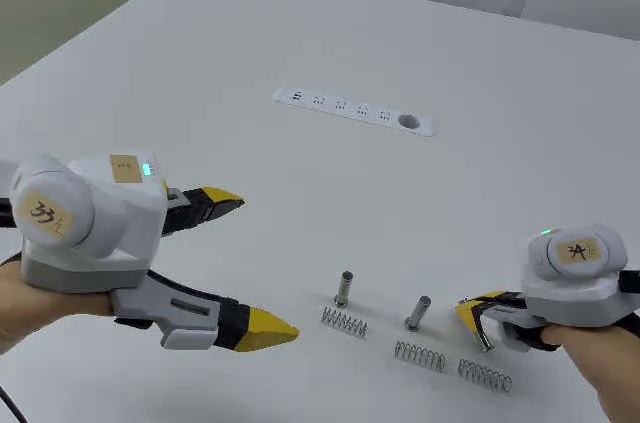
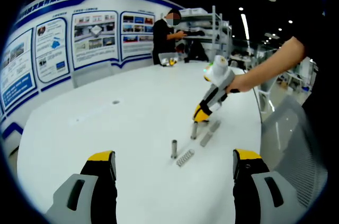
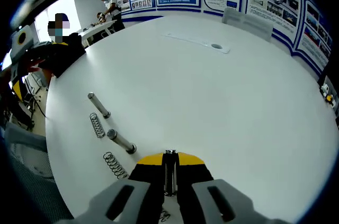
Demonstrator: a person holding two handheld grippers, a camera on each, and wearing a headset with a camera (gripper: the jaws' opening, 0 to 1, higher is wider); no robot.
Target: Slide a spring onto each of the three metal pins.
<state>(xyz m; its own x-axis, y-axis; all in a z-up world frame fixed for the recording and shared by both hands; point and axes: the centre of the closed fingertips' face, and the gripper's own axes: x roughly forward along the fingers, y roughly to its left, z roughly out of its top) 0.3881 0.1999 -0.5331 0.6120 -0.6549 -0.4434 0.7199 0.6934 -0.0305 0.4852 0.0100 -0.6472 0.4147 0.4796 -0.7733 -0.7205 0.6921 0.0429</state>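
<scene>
The right gripper (image 1: pixel 478 318) was clenched tight on a short silver metal pin (image 3: pixel 169 173). Its own view had the yellow tips closed right down on it, with the pin running along the jaws. It was held low over the white table (image 1: pixel 300 23), and my guess is that was to stand it up in line with the other two. I couldn't tell if its bottom end was touching the surface.

The first upright pin (image 1: pixel 343 288) and the second upright pin (image 1: pixel 418 312) stood on their own, near each other. The first coiled wire spring (image 1: pixel 343 321) lay flat just beside the base of the first. The second spring (image 1: pixel 419 355) did the same for the second. The third spring (image 1: pixel 484 375) lay just under the right gripper's tips. One spring parked per pin looked like a deliberate layout, each ready to go on its neighbour. No pin had a spring on it, so I'd say the threading itself hadn't begun.

The left gripper (image 1: pixel 245 263) hung off to the side with its jaws spread wide and nothing between them, pointed at the pins. It looked ready to grab a spring while the other hand dealt with the pin.

A long white power strip (image 1: pixel 355 111) sat further back, well apart from everything.
</scene>
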